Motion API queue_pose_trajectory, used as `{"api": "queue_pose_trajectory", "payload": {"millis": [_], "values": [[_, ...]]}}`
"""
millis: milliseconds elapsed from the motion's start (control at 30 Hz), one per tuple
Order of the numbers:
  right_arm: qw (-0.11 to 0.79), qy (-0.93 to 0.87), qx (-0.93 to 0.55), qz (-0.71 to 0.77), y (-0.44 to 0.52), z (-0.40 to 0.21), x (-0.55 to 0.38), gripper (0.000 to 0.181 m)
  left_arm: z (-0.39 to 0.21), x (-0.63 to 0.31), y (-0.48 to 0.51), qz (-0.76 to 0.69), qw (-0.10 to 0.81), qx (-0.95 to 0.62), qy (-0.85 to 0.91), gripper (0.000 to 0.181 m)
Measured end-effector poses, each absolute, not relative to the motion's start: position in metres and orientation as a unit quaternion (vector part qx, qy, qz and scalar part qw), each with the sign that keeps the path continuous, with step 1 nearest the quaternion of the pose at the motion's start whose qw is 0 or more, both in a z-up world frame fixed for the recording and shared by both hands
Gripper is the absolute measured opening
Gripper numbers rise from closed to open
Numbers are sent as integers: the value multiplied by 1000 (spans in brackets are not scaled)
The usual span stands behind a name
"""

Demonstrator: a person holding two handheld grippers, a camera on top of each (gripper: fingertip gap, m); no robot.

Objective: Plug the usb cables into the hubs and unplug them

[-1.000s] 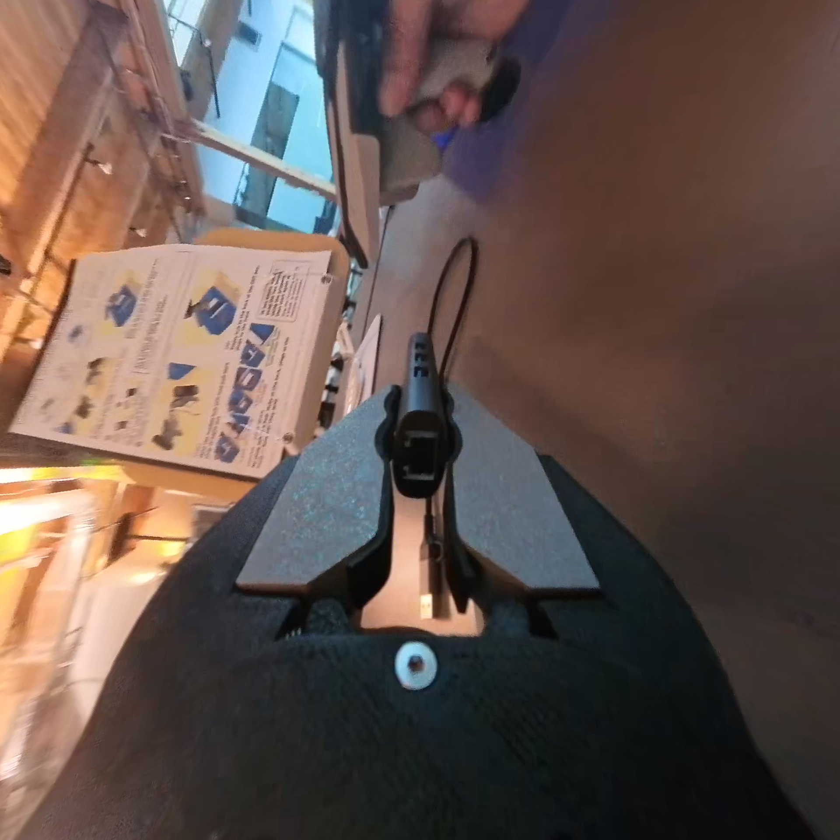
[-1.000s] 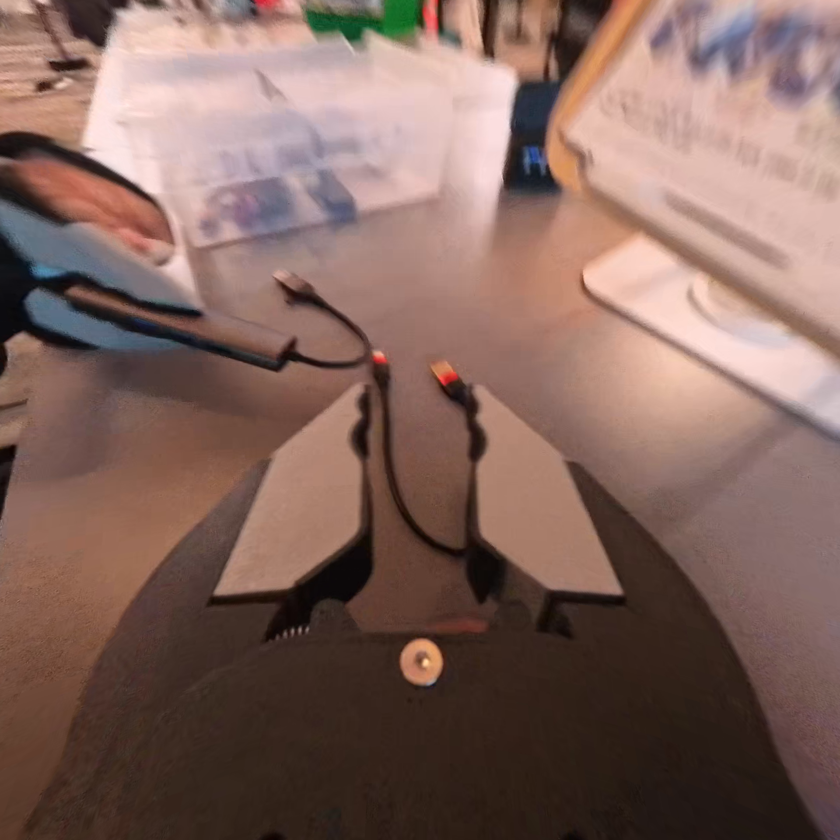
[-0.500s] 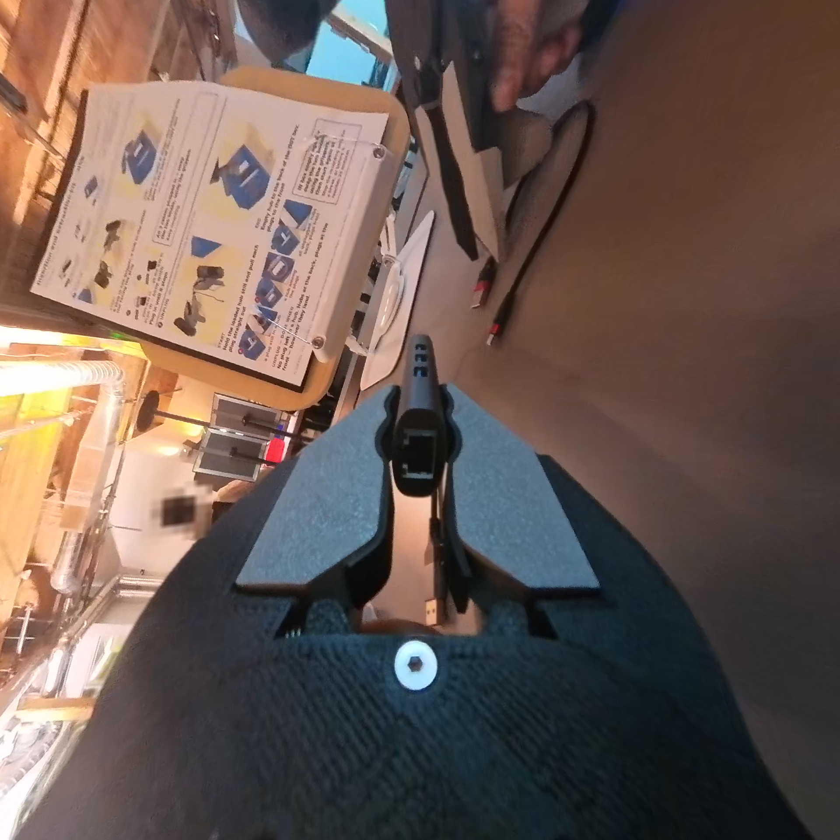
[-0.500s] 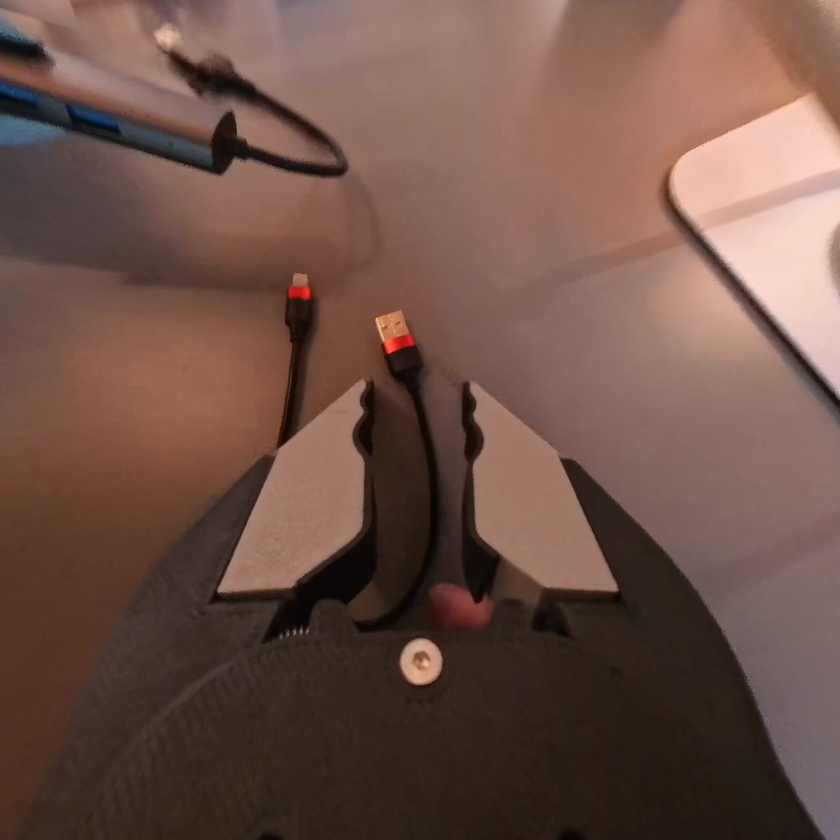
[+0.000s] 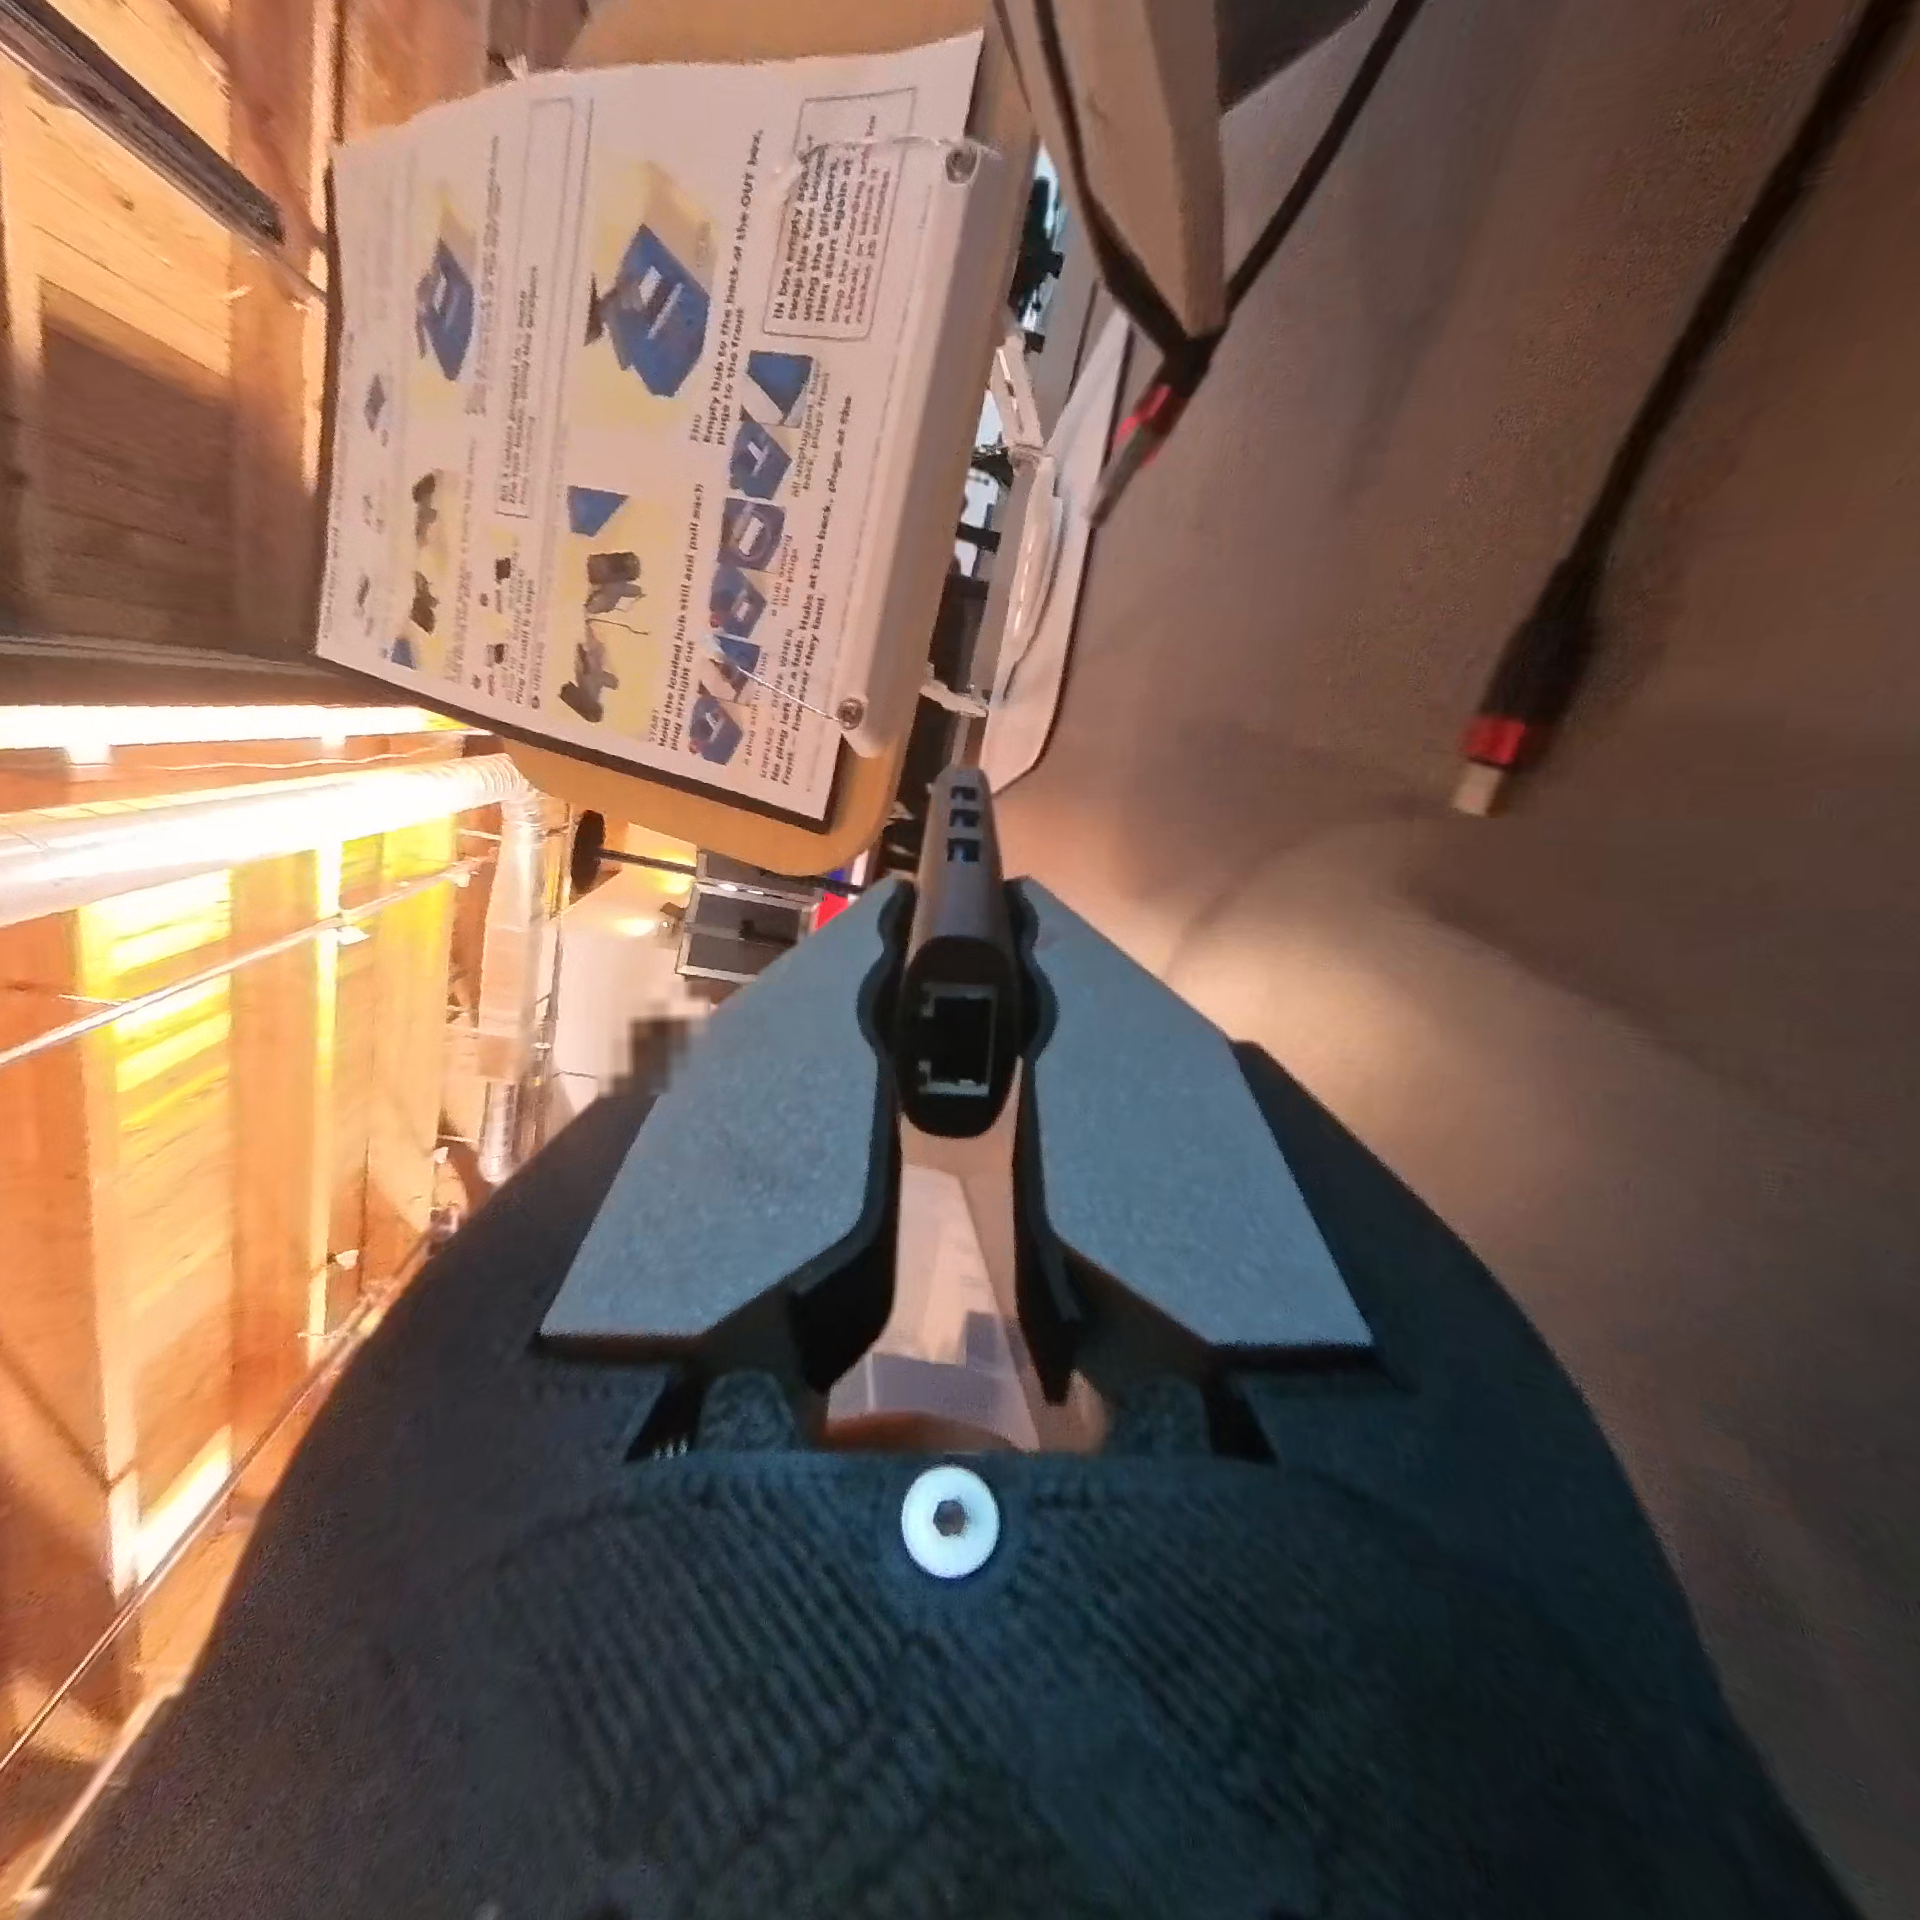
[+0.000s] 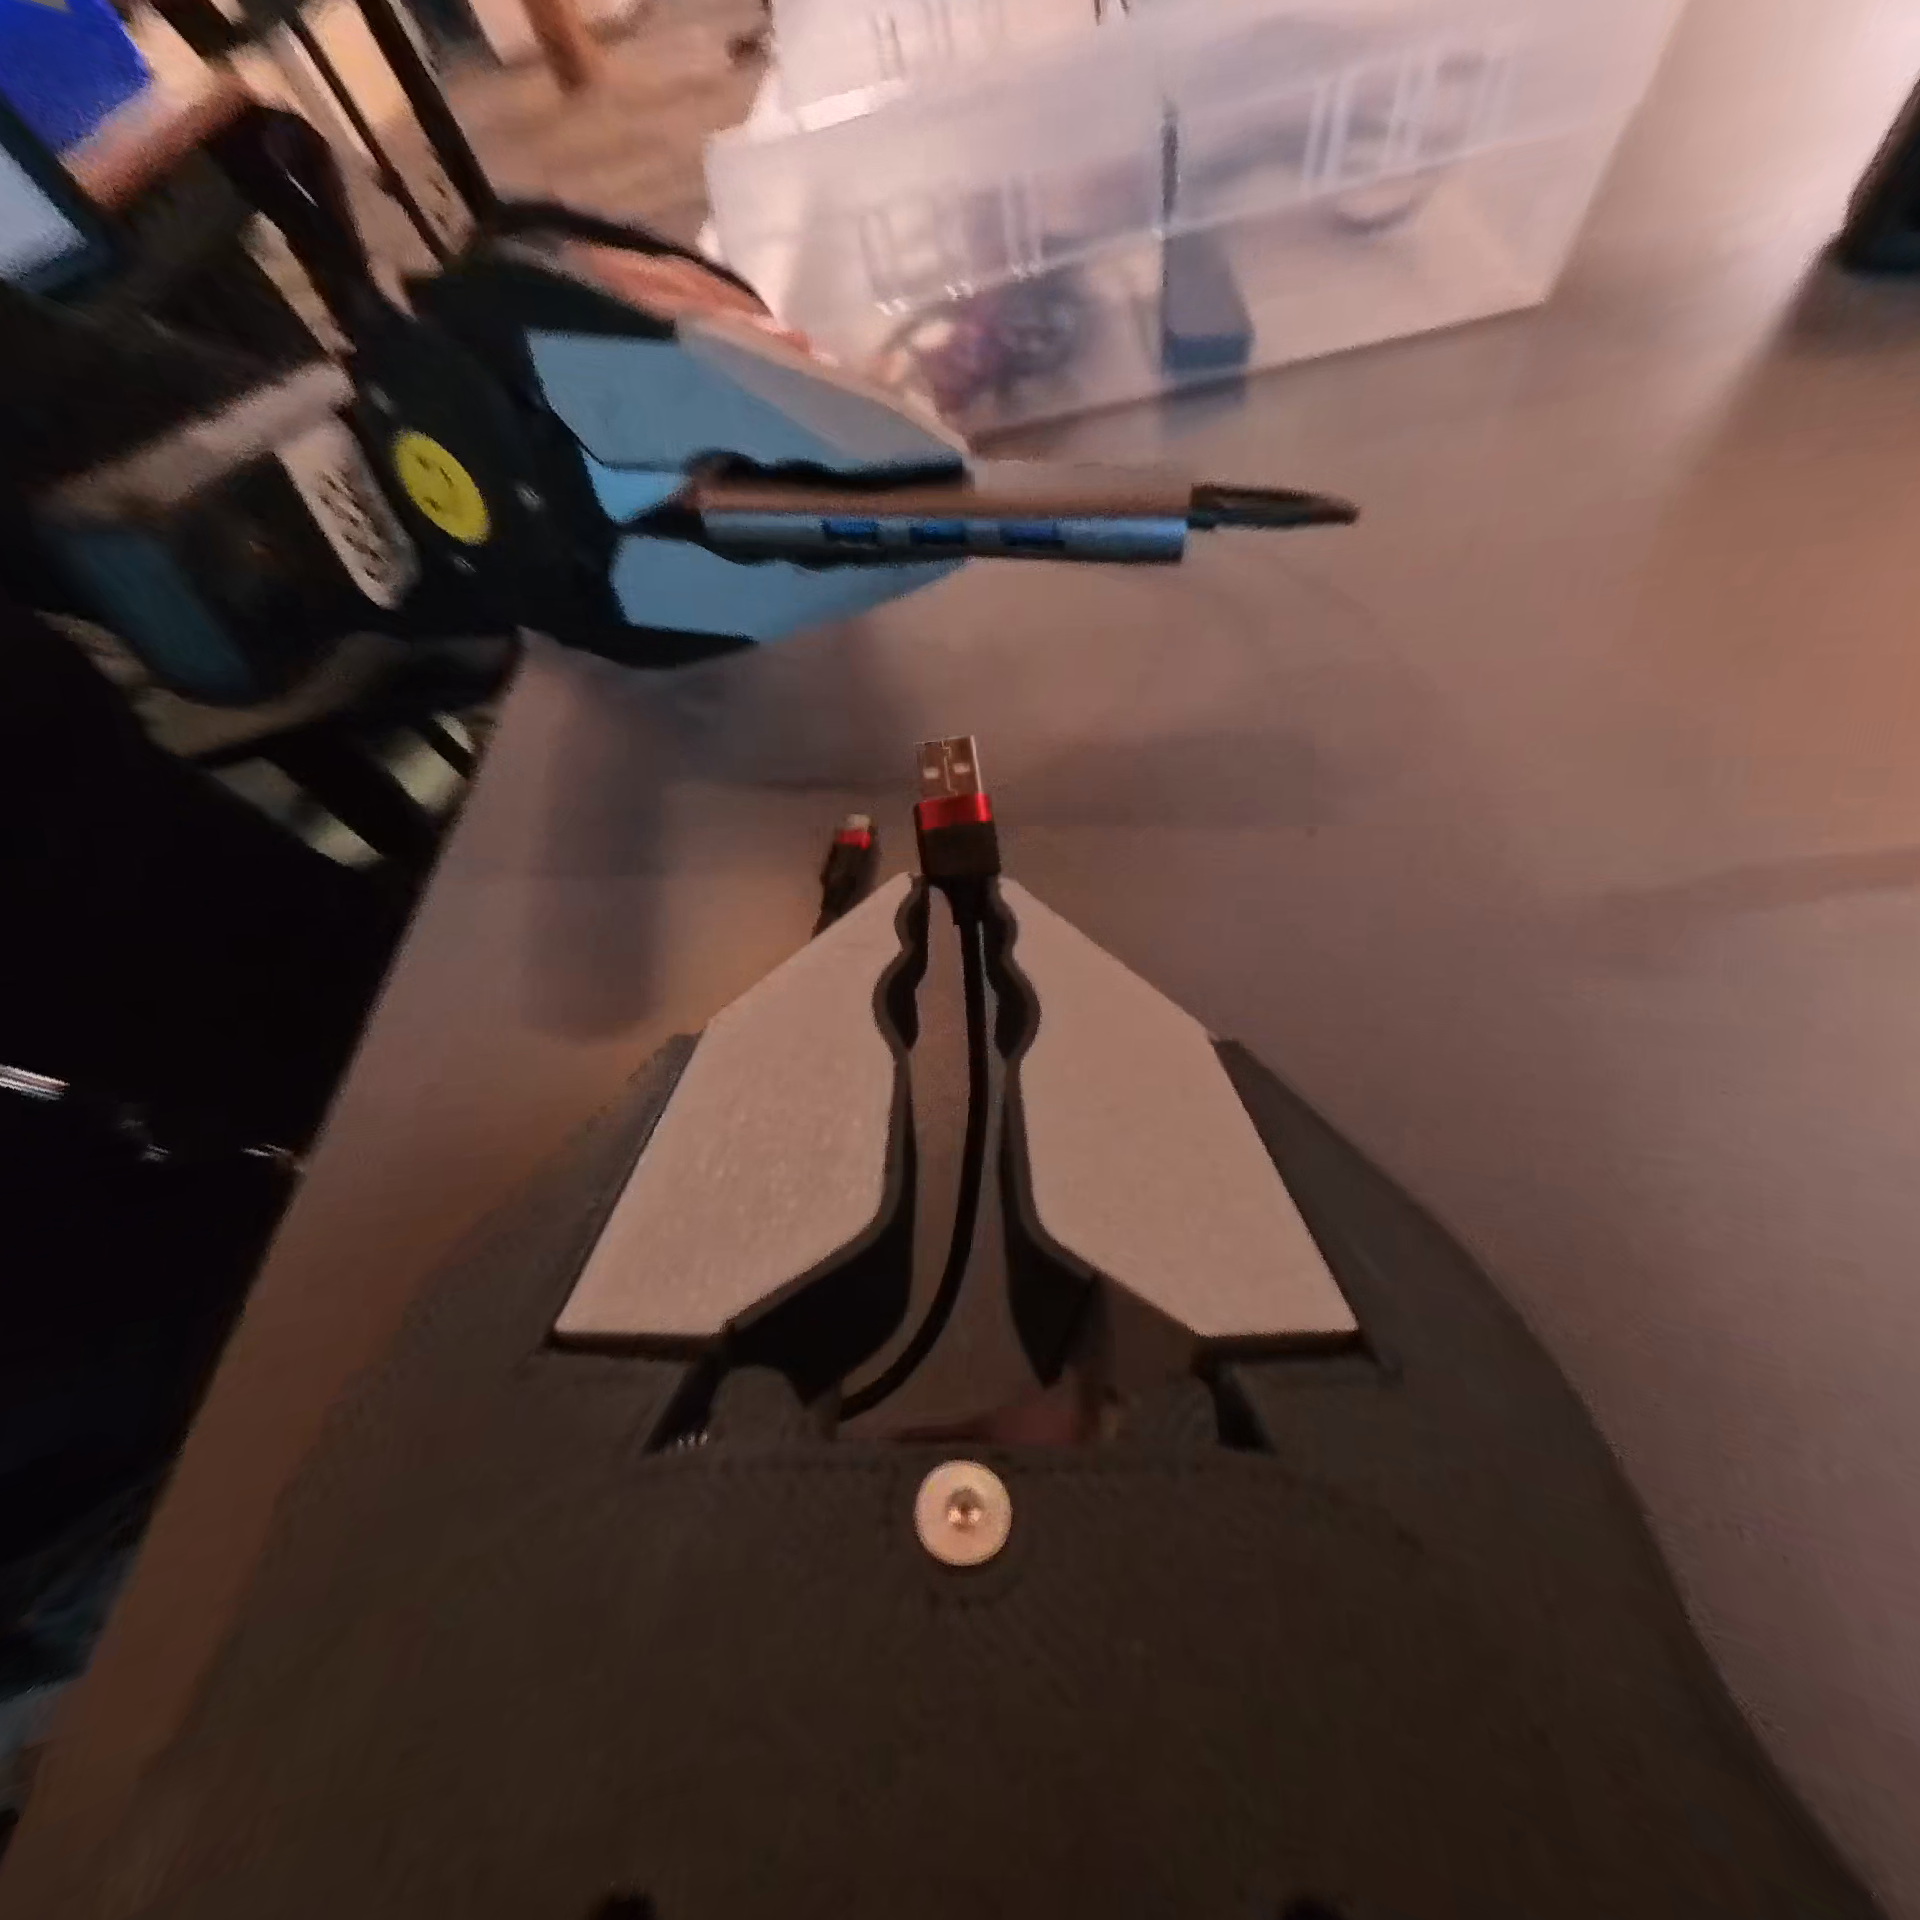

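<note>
1. Here, nearest its own camera, the right gripper [image 6: 954,894] pinches a black USB cable [image 6: 961,1091] just behind the plug; the cable runs back between the fingers, and the red-collared USB-A plug [image 6: 951,790] sticks out straight ahead of the fingertips.
2. Just left of those tips, the cable's other small connector [image 6: 850,847] lies near the grey table [image 6: 1455,779]; it should be left to trail freely so it does not drag the plug off line.
3. Farther ahead and to the upper left, the left gripper [image 6: 790,520] clamps the grey hub [image 6: 935,525], whose three blue ports [image 6: 940,537] face the plug side-on. In the left wrist view the same hub [image 5: 954,997] is squeezed between that gripper's tips [image 5: 954,935], pointing forward.
4. The step in hand is probably the insertion: the plug is well apart from the ports, so the right gripper should travel up and left, square the plug's flat face to one port, then push straight in.
5. The left grip should stay firm and still, since a tilted hub would likely jam the plug.
6. Beyond the hub, a clear plastic bin [image 6: 1299,187] sits on the table.
</note>
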State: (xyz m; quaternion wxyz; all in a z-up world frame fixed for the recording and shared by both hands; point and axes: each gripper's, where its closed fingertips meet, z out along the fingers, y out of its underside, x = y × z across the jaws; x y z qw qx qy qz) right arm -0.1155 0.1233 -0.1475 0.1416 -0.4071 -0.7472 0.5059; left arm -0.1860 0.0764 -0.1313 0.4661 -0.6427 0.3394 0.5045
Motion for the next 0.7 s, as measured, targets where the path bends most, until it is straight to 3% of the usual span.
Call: {"api": "queue_pose_trajectory", "payload": {"millis": [267, 700], "values": [[131, -712, -379, 576, 116, -117, -109, 6, -123, -187, 74, 502, 488, -638, 321, 15], [175, -738, -439, 481, 101, -132, -129, 3, -131, -189, 77, 445, 504, -675, 303, 15]]}}
